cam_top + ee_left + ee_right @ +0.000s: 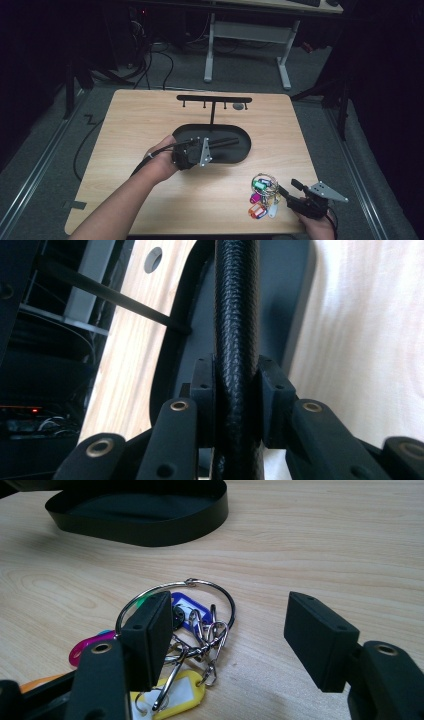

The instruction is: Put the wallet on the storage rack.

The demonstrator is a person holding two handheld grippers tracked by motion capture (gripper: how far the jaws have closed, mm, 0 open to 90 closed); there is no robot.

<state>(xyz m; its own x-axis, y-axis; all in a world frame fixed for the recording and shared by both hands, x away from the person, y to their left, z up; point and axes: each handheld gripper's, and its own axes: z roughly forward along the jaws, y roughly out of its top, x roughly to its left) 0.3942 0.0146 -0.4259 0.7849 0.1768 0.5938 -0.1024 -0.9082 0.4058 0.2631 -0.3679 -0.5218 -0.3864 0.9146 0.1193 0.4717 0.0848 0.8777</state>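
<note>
My left gripper is shut on a black textured rod and holds it low over the black oval tray. In the left gripper view the rod runs straight up between the pads, above the tray. My right gripper rests open near the table's front right corner. Beside it lies a bunch of coloured key tags. In the right gripper view the metal key ring with blue, yellow and pink tags lies by the left pad of my right gripper.
A black T-shaped stand with small pegs rises from the tray's far side; its thin post crosses the left gripper view. A round hole sits in the tabletop behind it. A white desk frame stands beyond the table.
</note>
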